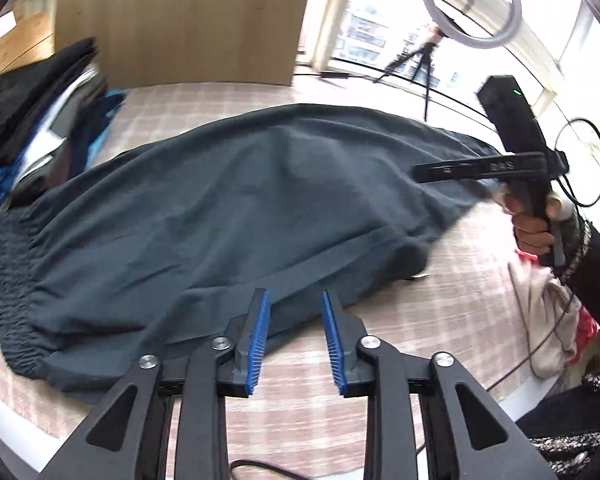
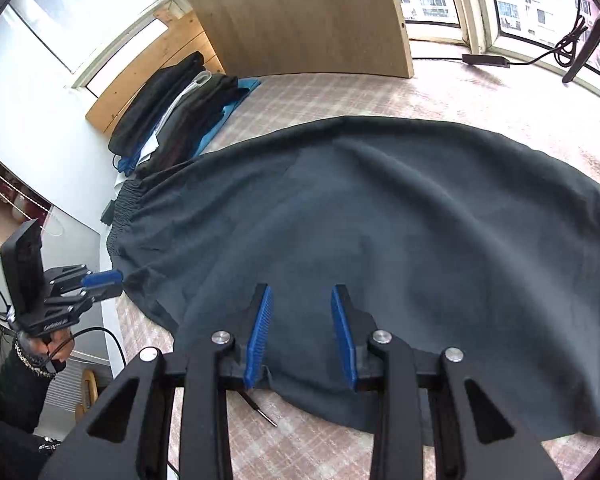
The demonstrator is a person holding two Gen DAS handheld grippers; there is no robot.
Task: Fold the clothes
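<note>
1. One dark garment [image 1: 228, 208], with an elastic gathered waistband [image 1: 14, 284], lies spread flat on the pink checked bench [image 1: 452, 320]. It covers most of the bench's middle.
2. The waistband end lies toward the stack of folded clothes [image 1: 40, 128]; the opposite end reaches toward the window side.
3. Left claw [image 1: 295, 344]: jaws wide apart, nothing between the two blue pads. It sits low at the near hem of the garment, close to the cloth; contact cannot be told.
4. Right claw [image 2: 303, 336]: jaws wide apart, nothing gripped. It is over the near edge of the garment, with cloth showing between the fingers. A thin dark cord tip [image 2: 260, 410] lies on the bench just beside that edge.
5. In the left wrist view, one hand [image 1: 534, 228] holds the right claw's handle at the garment's far right end.
6. Count: one garment spread out, one stack of folded clothes, two claws.
7. The stack holds several dark pieces, with white and blue layers among them; the exact number cannot be told.
8. No containers are visible. A pale crumpled bundle [image 1: 548, 320] lies at the bench's right edge.
9. One ring light on a tripod [image 1: 472, 0] stands by the window; one wooden panel [image 1: 188, 20] stands upright behind the bench.
</note>
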